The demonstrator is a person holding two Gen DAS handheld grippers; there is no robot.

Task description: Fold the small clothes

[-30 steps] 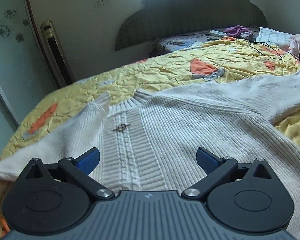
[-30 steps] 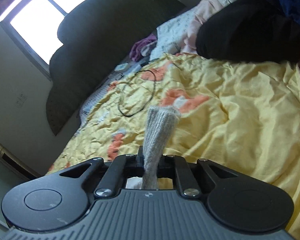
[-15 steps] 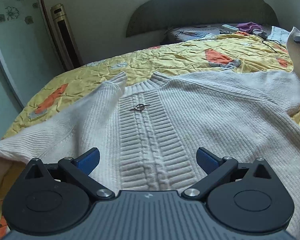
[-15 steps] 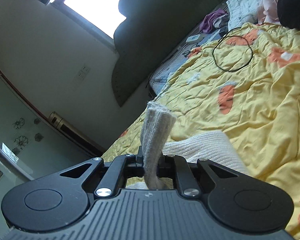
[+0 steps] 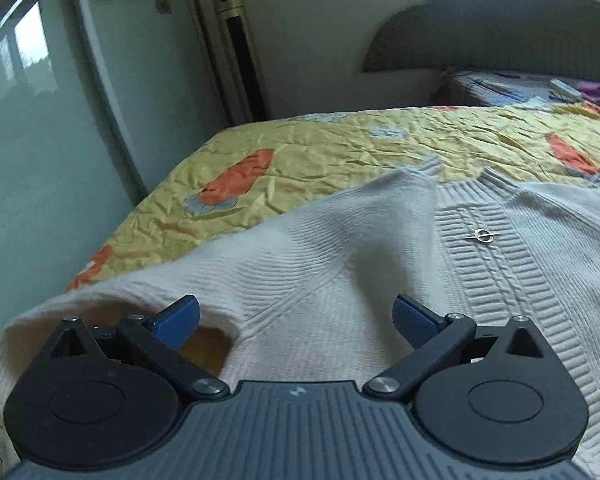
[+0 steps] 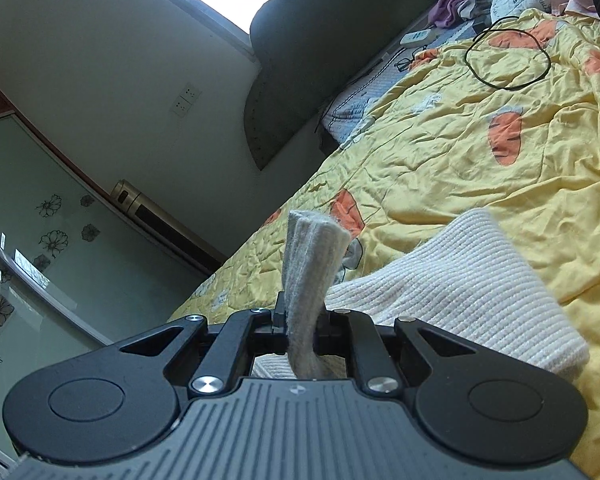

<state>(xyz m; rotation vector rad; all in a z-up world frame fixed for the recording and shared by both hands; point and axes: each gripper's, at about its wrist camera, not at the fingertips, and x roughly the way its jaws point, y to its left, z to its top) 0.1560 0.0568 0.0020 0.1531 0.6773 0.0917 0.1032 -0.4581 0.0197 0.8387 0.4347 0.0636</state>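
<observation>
Sweater (image 5: 380,280), cream ribbed knit, lies spread on the yellow quilt (image 5: 340,148) with orange carrot prints, covering the bed's near part. Its collar end points toward the dark scalloped headboard (image 5: 500,32), and a cable-knit band runs down the front. One sleeve stretches toward the bed's edge at the lower left of the left wrist view.

Right gripper (image 6: 300,320): jaws drawn nearly together, clamped on a bunched strip of the knit that stands up between them; this appears to be a sleeve cuff (image 6: 312,264). More of the sleeve drapes beside it on the quilt.

Left gripper (image 5: 296,316): jaws wide apart, blue pads (image 5: 178,316) clear of the fabric, nothing held. It hangs above the shoulder area of the garment.

A tall gold-topped tower unit (image 5: 240,52) stands against the wall. A black cable loop (image 6: 508,56) rests on the quilt near the pillows. A small metal brooch (image 5: 483,235) sits on the cable band below the collar.
</observation>
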